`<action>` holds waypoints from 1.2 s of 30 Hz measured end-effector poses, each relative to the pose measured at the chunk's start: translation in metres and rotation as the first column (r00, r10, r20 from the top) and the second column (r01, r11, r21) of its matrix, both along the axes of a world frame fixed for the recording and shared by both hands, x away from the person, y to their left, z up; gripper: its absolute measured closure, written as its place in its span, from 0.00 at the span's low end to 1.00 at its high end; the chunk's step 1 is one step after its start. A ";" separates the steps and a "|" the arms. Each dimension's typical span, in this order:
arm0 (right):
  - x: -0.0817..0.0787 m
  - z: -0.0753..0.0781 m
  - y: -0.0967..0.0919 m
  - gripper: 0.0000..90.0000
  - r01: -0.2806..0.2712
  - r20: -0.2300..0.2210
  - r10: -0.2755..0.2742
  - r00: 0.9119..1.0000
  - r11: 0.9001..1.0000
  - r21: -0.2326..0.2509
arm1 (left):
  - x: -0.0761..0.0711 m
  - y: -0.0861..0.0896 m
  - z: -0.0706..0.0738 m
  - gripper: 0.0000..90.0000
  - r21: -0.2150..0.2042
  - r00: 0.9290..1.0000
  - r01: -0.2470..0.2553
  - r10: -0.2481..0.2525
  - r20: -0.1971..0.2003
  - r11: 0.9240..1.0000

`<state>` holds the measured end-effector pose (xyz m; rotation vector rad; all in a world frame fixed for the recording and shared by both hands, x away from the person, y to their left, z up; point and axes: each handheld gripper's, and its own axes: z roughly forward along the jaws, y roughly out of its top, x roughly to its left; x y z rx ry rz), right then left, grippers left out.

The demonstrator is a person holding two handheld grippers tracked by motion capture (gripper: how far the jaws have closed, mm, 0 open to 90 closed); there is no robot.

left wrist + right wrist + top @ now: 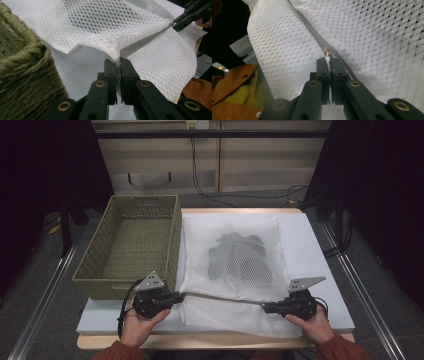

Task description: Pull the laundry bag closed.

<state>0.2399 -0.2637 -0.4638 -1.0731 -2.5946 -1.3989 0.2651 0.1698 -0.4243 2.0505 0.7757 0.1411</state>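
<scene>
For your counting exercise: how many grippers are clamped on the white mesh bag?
2. The left gripper pinches the mesh bag at the zipper's left end, beside the wicker basket; the right gripper pinches the zipper's right end.

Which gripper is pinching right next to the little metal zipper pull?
The right gripper. The zipper pull sits just past its tips; the left gripper pinches the mesh bag at the zipper's other end, beside the basket.

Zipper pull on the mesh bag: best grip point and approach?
Grip the small metal zipper pull, coming in level along the zipper line from its right end. The tab sticks out of a taut, raised seam; the right gripper is clamped there, the left gripper anchoring the other end.
</scene>
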 end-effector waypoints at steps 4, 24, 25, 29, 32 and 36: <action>0.000 0.000 -0.002 0.97 0.004 -0.001 -0.004 1.000 1.000 -0.001 | 0.000 0.000 0.000 0.95 -0.002 1.000 0.003 -0.003 0.004 1.000; -0.001 0.001 -0.008 0.97 0.025 0.006 -0.025 1.000 1.000 0.002 | -0.001 -0.001 0.000 0.95 -0.005 1.000 0.003 -0.003 0.002 1.000; -0.001 0.001 -0.008 0.97 0.025 0.005 -0.025 1.000 1.000 0.001 | -0.001 -0.001 0.001 0.95 -0.002 1.000 0.010 -0.010 0.002 1.000; -0.003 0.000 -0.012 0.97 0.036 0.001 -0.036 0.999 0.999 -0.001 | -0.001 -0.001 0.000 0.95 -0.002 1.000 0.002 -0.002 0.001 1.000; -0.004 -0.001 -0.017 0.97 0.049 -0.001 -0.049 0.999 0.999 0.003 | 0.000 0.000 0.000 0.95 -0.001 1.000 0.000 0.000 0.000 1.000; -0.006 0.000 -0.019 0.97 0.055 0.000 -0.055 0.999 0.998 0.005 | 0.000 0.000 0.000 0.95 0.000 1.000 0.000 0.000 -0.003 1.000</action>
